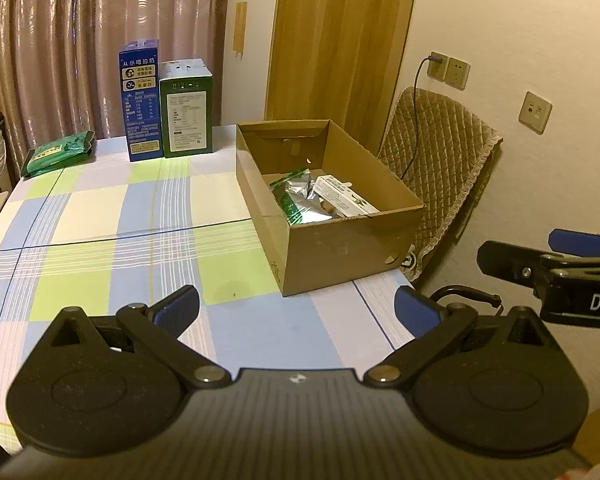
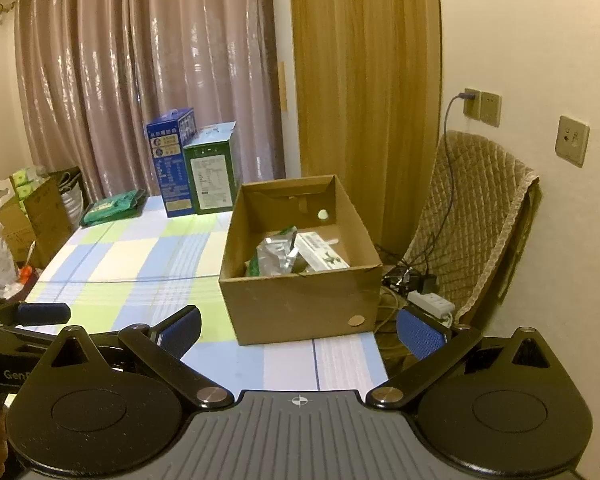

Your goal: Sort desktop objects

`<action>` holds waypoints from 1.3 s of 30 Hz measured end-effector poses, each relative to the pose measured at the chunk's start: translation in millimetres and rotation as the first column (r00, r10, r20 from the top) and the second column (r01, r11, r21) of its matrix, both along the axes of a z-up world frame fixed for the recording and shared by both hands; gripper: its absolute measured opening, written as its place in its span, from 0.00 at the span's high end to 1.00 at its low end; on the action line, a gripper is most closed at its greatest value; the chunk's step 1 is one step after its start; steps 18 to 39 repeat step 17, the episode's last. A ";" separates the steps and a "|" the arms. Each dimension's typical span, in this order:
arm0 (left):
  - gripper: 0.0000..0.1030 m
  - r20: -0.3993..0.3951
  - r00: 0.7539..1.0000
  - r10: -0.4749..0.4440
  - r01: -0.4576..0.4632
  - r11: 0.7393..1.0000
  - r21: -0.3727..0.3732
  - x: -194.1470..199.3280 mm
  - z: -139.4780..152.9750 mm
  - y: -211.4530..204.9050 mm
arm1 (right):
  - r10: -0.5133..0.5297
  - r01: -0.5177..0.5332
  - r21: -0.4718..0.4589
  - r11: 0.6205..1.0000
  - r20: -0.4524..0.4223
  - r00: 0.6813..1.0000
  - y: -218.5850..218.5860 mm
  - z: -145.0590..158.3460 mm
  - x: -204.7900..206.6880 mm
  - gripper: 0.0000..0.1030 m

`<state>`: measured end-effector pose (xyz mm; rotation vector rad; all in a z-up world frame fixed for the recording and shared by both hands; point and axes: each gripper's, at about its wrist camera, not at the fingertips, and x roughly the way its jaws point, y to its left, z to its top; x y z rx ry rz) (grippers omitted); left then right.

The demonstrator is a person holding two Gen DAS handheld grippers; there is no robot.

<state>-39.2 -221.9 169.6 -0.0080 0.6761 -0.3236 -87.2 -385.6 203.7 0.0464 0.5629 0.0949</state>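
An open cardboard box stands at the right side of the checked table. Inside lie a silver and green foil pouch and a white carton. My left gripper is open and empty, above the near table edge in front of the box. My right gripper is open and empty, in front of the box's near wall. A green packet lies at the far left of the table.
A blue carton and a green carton stand at the table's back edge by the curtain. A quilt-covered chair stands right of the table. Boxes and bags stand on the left.
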 end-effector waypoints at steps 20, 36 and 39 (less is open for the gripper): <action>0.01 0.013 0.999 0.046 -0.046 0.999 -0.013 0.1 -1.4 8.0 | -0.005 0.005 -0.013 1.000 -0.002 1.000 -1.3 -1.8 0.7 0.02; 0.01 0.013 0.999 0.046 -0.046 0.999 -0.013 0.1 -1.4 8.0 | -0.005 0.005 -0.013 1.000 -0.002 1.000 -1.3 -1.8 0.7 0.02; 0.01 0.013 0.999 0.046 -0.046 0.999 -0.013 0.1 -1.4 8.0 | -0.005 0.005 -0.013 1.000 -0.002 1.000 -1.3 -1.8 0.7 0.02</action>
